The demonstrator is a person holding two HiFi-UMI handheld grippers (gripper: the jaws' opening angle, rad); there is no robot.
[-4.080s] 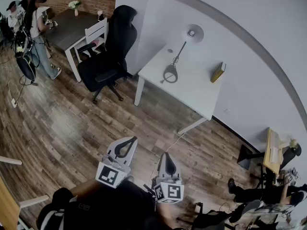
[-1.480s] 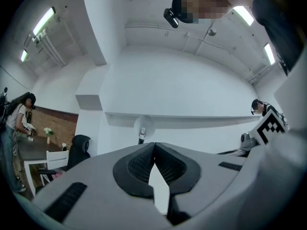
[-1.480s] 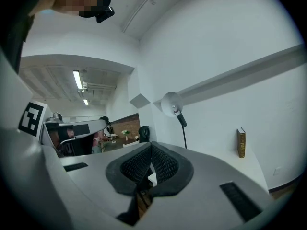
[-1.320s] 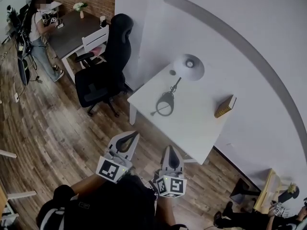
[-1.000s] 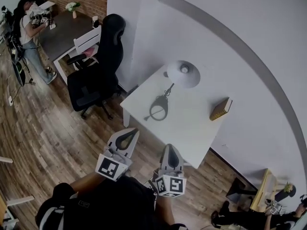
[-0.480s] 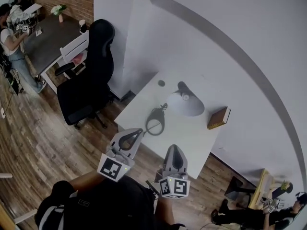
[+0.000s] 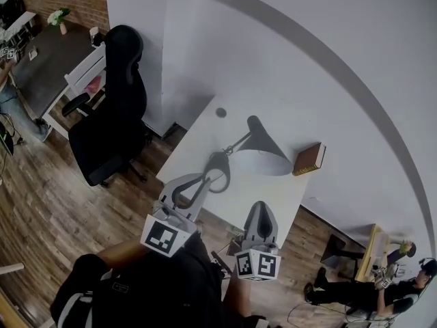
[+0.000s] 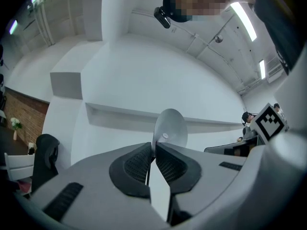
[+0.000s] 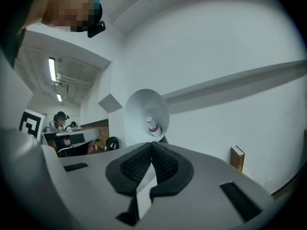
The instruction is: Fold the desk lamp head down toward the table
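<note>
Lamp head [image 7: 263, 156] nearer, bulb [image 9: 152, 126] inside

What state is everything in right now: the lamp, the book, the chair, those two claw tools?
Desk lamp: standing on the table, head raised, not folded down.
Book: closed, standing upright.
Office chair: empty, beside the table.
Left gripper: shut, empty.
Right gripper: shut, empty.

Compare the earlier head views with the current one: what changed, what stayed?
The person walked up to the table; the left gripper and right gripper are now at its near edge. Nothing was gripped or let go: both stay shut, empty. The lamp, head still raised, and the book keep their places.
</note>
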